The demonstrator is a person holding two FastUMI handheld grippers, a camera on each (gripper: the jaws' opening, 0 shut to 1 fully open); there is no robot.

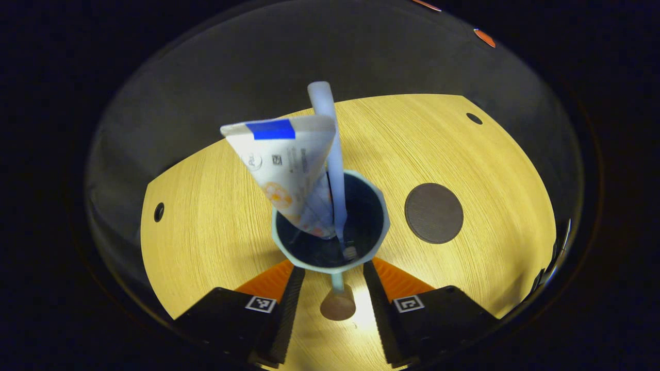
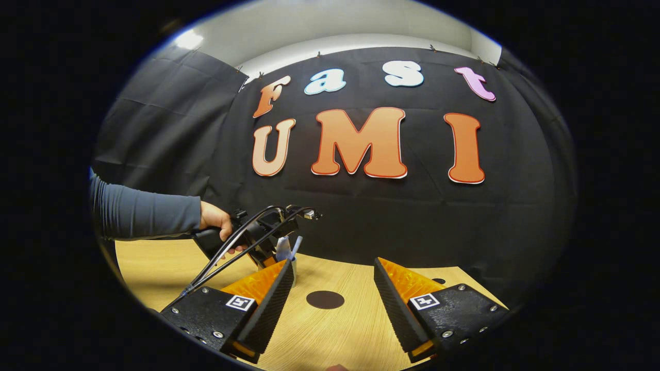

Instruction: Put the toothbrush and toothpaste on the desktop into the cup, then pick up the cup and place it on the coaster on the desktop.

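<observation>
The left gripper's [image 1: 330,288] fingers stand released either side of the cup's handle [image 1: 337,304]. Ahead of them sits one cup [image 1: 379,226] holding one toothpaste tube [image 1: 286,170] and one toothbrush [image 1: 330,144]; one coaster [image 1: 433,213] lies right of them on the desk [image 1: 206,206]. I judge the pick-up is next: clench, lift, carry right. The right gripper [image 2: 334,288] hangs released.

Pale-blue cup [image 1: 330,221], dark-brown coaster [image 1: 433,213], wood-grain desktop [image 1: 206,206].

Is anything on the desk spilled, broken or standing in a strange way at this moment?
Nothing is spilled or broken. The white toothpaste tube and pale blue toothbrush stand tilted inside the light blue cup, which is upright. The round dark brown coaster lies bare beside it. The open left claw frames the cup's handle.
</observation>
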